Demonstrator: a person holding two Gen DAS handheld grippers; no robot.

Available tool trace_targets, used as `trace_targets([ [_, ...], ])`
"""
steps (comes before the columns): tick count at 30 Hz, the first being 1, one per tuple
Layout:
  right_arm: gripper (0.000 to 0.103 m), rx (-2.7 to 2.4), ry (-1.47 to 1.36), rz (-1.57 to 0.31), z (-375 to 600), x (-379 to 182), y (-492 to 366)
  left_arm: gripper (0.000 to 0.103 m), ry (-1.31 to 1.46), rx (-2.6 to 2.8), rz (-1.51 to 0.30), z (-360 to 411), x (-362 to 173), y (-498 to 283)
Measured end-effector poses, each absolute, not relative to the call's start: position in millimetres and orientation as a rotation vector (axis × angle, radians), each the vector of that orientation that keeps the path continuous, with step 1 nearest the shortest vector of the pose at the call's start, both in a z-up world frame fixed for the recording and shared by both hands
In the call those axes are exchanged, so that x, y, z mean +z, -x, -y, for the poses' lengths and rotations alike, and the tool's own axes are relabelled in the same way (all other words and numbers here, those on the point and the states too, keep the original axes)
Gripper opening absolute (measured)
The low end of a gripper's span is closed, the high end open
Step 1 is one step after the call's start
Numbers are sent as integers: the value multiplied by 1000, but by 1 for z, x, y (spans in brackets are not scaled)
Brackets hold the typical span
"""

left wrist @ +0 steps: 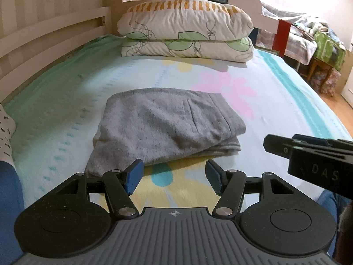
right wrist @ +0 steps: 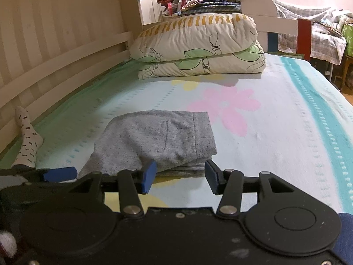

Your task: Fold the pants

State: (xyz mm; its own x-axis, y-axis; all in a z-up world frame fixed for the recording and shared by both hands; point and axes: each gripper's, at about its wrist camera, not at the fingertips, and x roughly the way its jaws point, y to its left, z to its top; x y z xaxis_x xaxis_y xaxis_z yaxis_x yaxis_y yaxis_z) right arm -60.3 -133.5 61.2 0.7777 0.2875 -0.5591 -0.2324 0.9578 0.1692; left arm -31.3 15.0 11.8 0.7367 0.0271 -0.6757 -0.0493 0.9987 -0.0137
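Pants [left wrist: 163, 125] look done: folded into a compact grey stack lying flat on the bed [left wrist: 275, 101], just ahead of both tools. Left tool [left wrist: 173, 177] and right tool [right wrist: 179, 177] both part-open, nothing between the pads. Remaining, at most: tidy the edges.

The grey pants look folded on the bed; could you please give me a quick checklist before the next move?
1. Grey pants folded in a compact stack: ok.
2. Left gripper open and empty: ok.
3. Right gripper open and empty: ok.
4. Both sets of pads short of the fabric: ok.
5. Pants clear of the pillows: ok.
6. Layers underneath lying even: cannot tell.
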Motion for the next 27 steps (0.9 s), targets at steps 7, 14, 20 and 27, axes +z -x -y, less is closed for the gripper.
trace_targets([
  [7, 53, 292, -97, -625, 138, 60, 62, 60, 35, 37, -768, -9, 9, 34],
  [14, 53, 292, -108, -625, 139, 61, 62, 61, 51, 30, -778, -8, 7, 34],
  [20, 53, 293, -112, -631, 142, 59, 62, 63, 53, 31, -791, -6, 6, 34],
  [27, 53, 293, -116, -634, 140, 57, 62, 70, 106, 58, -806, -11, 3, 32],
])
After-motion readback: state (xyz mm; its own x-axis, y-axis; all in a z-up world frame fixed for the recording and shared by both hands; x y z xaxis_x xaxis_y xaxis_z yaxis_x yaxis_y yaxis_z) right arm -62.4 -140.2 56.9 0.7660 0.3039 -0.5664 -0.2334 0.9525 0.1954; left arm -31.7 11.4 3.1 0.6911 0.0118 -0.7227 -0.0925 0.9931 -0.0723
